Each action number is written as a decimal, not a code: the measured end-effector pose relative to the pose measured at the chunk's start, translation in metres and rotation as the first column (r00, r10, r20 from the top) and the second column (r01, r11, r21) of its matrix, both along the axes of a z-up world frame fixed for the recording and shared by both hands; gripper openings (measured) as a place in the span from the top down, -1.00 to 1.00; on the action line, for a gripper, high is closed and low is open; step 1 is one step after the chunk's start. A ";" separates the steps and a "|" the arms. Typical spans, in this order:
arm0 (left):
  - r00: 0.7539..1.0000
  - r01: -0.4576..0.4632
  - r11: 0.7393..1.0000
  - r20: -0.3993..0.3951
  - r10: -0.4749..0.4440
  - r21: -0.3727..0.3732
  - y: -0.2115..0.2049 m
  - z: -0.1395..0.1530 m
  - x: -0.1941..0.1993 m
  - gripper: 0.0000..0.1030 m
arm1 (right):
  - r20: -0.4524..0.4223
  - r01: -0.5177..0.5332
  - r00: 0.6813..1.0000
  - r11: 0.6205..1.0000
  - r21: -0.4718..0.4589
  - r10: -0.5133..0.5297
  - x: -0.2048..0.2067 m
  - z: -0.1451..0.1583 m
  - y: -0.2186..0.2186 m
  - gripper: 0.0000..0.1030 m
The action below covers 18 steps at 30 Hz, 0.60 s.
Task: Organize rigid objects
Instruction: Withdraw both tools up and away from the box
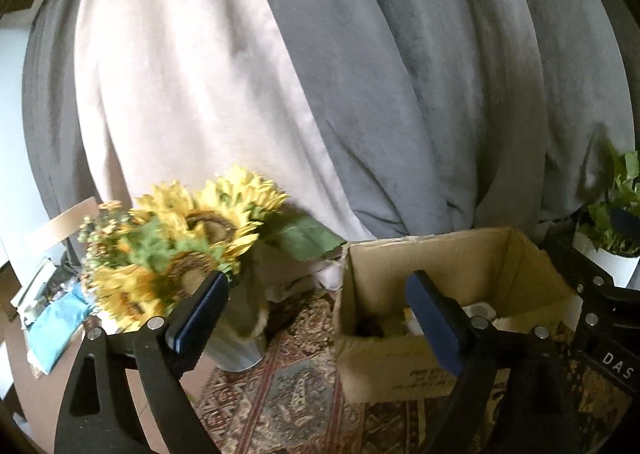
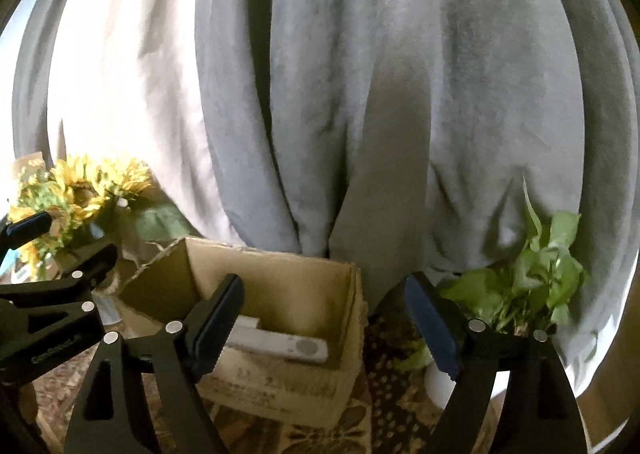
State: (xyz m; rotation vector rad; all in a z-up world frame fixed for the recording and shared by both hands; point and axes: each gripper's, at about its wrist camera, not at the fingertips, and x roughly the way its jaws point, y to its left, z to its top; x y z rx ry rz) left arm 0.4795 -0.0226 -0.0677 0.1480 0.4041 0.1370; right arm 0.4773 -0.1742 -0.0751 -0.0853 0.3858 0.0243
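A box sits in the middle, with flowers on one side and a plant on the other.

The open cardboard box (image 2: 280, 382) stands on a patterned cloth (image 1: 288, 394) that covers the desk. Inside the box, near its front wall, lies a flat remote (image 2: 280, 346). To the left of the box stands a vase (image 1: 240, 334) with sunflowers (image 1: 188, 238) in it, just beside the box but not touching it. Farther left lies a pile of papers (image 1: 52, 318). To the right of the box stands a leafy plant (image 2: 532, 286) in a pot (image 2: 440, 386), close by the box. Behind all of them hang long curtains (image 2: 320, 94).
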 end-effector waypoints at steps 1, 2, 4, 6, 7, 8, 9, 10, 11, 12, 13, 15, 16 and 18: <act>1.000 -0.005 1.000 0.001 0.005 0.000 0.003 0.000 -0.004 -0.79 | -0.003 0.002 1.000 1.000 0.003 -0.002 -0.003 0.000 0.001 -0.63; 1.000 -0.012 1.000 -0.002 0.012 0.002 0.006 -0.002 -0.008 -0.80 | -0.008 0.003 1.000 1.000 0.009 -0.003 -0.007 -0.001 0.002 -0.63; 1.000 -0.024 1.000 -0.013 0.024 0.002 0.011 -0.005 -0.014 -0.80 | -0.020 0.002 1.000 1.000 0.024 -0.002 -0.013 -0.004 0.005 -0.63; 0.999 -0.038 0.999 -0.029 0.038 0.001 0.016 -0.010 -0.019 -0.80 | -0.035 0.001 0.999 1.000 0.026 0.000 -0.018 -0.008 0.010 -0.63; 0.998 -0.045 0.999 -0.037 0.045 0.000 0.019 -0.013 -0.021 -0.80 | -0.043 0.001 0.999 1.000 0.027 0.000 -0.020 -0.010 0.013 -0.63; 0.997 -0.051 0.999 -0.050 0.051 -0.002 0.023 -0.017 -0.024 -0.80 | -0.055 -0.001 0.998 1.000 0.030 0.003 -0.022 -0.014 0.016 -0.63; 0.997 -0.054 0.999 -0.059 0.054 0.000 0.024 -0.020 -0.025 -0.80 | -0.064 0.002 0.998 0.999 0.034 0.000 -0.024 -0.017 0.017 -0.63; 0.996 -0.059 0.998 -0.067 0.059 0.005 0.026 -0.023 -0.027 -0.80 | -0.071 0.004 0.997 0.999 0.039 -0.001 -0.025 -0.020 0.018 -0.63; 0.995 -0.062 0.998 -0.076 0.063 0.009 0.028 -0.026 -0.028 -0.80 | -0.078 0.006 0.997 0.999 0.039 -0.003 -0.028 -0.024 0.021 -0.63; 0.994 -0.065 0.998 -0.087 0.066 0.012 0.031 -0.030 -0.030 -0.80 | -0.084 0.006 0.996 0.999 0.037 -0.003 -0.029 -0.028 0.023 -0.63; 0.993 -0.069 0.998 -0.096 0.070 0.015 0.033 -0.034 -0.031 -0.80 | -0.090 0.003 0.996 0.999 0.036 0.001 -0.031 -0.032 0.026 -0.63; 0.991 -0.072 0.997 -0.114 0.074 0.019 0.037 -0.041 -0.034 -0.80 | -0.100 0.000 0.995 0.999 0.032 0.003 -0.033 -0.038 0.030 -0.63; 0.989 -0.076 0.997 -0.124 0.078 0.023 0.039 -0.044 -0.034 -0.81 | -0.106 -0.004 0.994 1.000 0.030 0.008 -0.034 -0.041 0.032 -0.63; 0.986 -0.087 0.996 -0.139 0.090 0.027 0.043 -0.051 -0.035 -0.80 | -0.114 -0.010 0.993 1.000 0.020 0.012 -0.036 -0.048 0.038 -0.63</act>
